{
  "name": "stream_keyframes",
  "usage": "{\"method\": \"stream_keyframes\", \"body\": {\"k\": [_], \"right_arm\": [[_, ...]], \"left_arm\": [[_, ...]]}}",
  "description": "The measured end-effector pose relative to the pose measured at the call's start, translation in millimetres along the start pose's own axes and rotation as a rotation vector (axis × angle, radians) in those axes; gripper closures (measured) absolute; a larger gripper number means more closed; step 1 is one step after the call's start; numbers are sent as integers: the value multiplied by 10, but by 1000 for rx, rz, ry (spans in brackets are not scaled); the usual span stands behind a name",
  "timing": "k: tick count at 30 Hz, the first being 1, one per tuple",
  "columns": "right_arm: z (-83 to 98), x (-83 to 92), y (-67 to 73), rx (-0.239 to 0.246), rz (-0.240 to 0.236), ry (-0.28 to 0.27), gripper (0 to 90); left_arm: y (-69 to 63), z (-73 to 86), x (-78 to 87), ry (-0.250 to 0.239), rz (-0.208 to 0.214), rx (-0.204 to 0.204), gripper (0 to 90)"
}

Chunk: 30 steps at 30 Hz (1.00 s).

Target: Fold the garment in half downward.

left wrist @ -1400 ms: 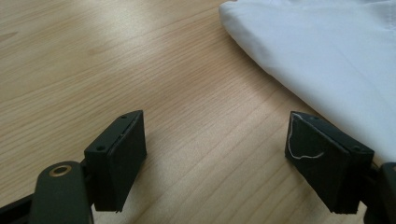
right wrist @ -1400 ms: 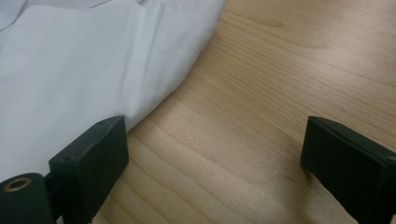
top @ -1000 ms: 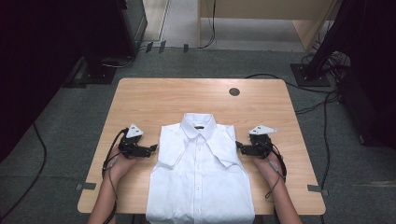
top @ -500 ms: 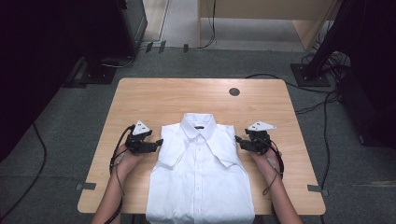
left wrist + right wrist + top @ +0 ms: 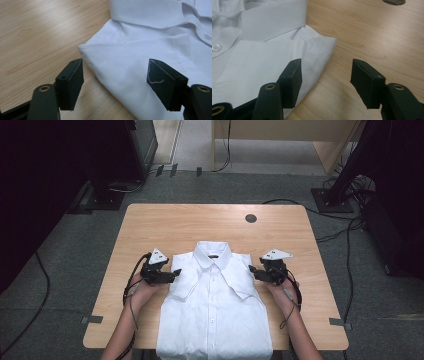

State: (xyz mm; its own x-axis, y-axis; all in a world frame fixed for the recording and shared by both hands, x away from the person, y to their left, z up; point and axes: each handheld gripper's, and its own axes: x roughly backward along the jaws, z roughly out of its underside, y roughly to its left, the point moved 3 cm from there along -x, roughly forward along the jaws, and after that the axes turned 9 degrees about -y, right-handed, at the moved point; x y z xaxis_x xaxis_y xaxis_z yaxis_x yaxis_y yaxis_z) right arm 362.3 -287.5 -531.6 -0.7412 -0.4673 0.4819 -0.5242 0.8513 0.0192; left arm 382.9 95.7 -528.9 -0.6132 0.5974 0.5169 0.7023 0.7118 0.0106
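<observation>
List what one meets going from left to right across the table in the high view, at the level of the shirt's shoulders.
Bare wooden table → left hand-held gripper → white folded shirt → right hand-held gripper → bare table again.

Lab or recording room, wooden table [image 5: 175, 225] on grey carpet [image 5: 75, 255], floor cables [image 5: 345, 245], dark equipment stands [image 5: 107, 195]

Smooth white woven cloth shirt [image 5: 215, 315], matt — pale wood-grain table [image 5: 190, 222] with soft satin sheen beside the jaws, matt black plastic gripper pads [image 5: 71, 83]
</observation>
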Motion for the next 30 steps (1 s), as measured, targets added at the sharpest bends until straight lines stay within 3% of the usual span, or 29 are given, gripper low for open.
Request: {"method": "stream_keyframes", "body": {"k": [9, 15, 25, 30], "right_arm": [[4, -36, 60, 19, -16, 7, 450], [27, -105, 85, 39, -7, 23, 467], [77, -131, -7, 30, 15, 46, 467], [63, -132, -34, 29, 25, 59, 466]], "left_arm": [[-29, 10, -46, 4, -22, -25, 299], [-74, 43, -101, 25, -36, -77, 299], [-37, 19, -133, 51, -47, -115, 299], [-17, 13, -146, 52, -40, -110, 299]]}}
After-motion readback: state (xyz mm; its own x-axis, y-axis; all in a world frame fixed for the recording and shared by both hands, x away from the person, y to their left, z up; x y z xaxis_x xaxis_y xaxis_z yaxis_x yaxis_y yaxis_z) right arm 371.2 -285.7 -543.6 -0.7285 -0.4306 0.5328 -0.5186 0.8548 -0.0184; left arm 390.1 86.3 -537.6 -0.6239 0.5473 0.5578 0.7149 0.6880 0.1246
